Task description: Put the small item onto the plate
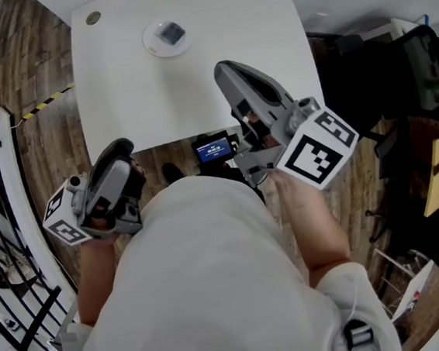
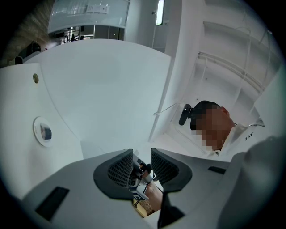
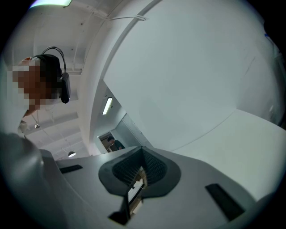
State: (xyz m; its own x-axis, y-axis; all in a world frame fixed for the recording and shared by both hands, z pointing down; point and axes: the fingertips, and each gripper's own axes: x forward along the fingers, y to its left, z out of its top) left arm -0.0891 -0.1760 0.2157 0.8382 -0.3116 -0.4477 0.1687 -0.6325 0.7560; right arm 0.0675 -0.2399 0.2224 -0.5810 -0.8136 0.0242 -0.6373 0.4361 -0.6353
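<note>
1. The small item (image 1: 170, 33), dark and squarish, is seen lying on the plate (image 1: 150, 45), about in its middle.
2. The plate, white and round, is set on the far part of the white desk (image 1: 195, 95), somewhat left of the middle. A small round fitting (image 1: 93, 18) is seen in the desktop farther left, by the far left corner and apart from the plate.
3. The left gripper (image 2: 142, 155) is held at the near left corner of the desk, close to the person's body and well apart from the plate. Its jaws are parted by a narrow gap, and nothing is gripped between them.
4. The right gripper (image 3: 143, 157) is held above the near right part of the desk, also well apart from the plate. Its jaws are closed together, and nothing is held between them.
5. A small black device with a lit screen (image 1: 213, 148) is seen just off the near edge of the desk, between the two grippers.
6. The near part of the head view is filled by the person's white shirt (image 1: 208, 289).
7. The desk is surrounded by a wooden floor (image 1: 52, 141). A strip of yellow-and-black tape (image 1: 44, 103) is laid on the floor to the left of the desk.
</note>
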